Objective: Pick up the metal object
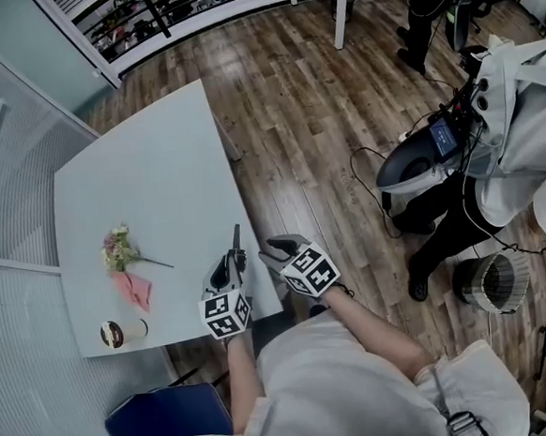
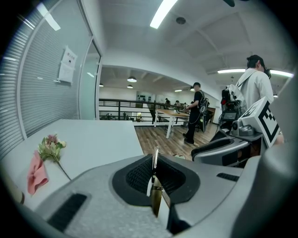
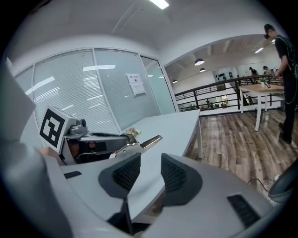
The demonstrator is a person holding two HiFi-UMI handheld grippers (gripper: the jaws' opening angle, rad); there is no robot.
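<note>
The metal object [image 1: 236,239] is a thin, dark piece that sticks out forward from my left gripper [image 1: 232,265], over the near right part of the white table [image 1: 147,166]. In the left gripper view it stands edge-on, a narrow blade [image 2: 155,158] pinched between the shut black pads. The right gripper view shows its shiny flat end [image 3: 146,142] reaching out of the left gripper [image 3: 93,142]. My right gripper [image 1: 276,252] hovers just to the right, at the table's edge. It is open [image 3: 150,169], with nothing between its fingers.
A small flower bunch [image 1: 118,250], a pink cloth [image 1: 135,289] and a cup [image 1: 117,334] lie on the table's near left. A blue chair [image 1: 167,423] stands below the table edge. A person [image 1: 521,146] with equipment and a round fan [image 1: 493,282] occupy the wooden floor at right.
</note>
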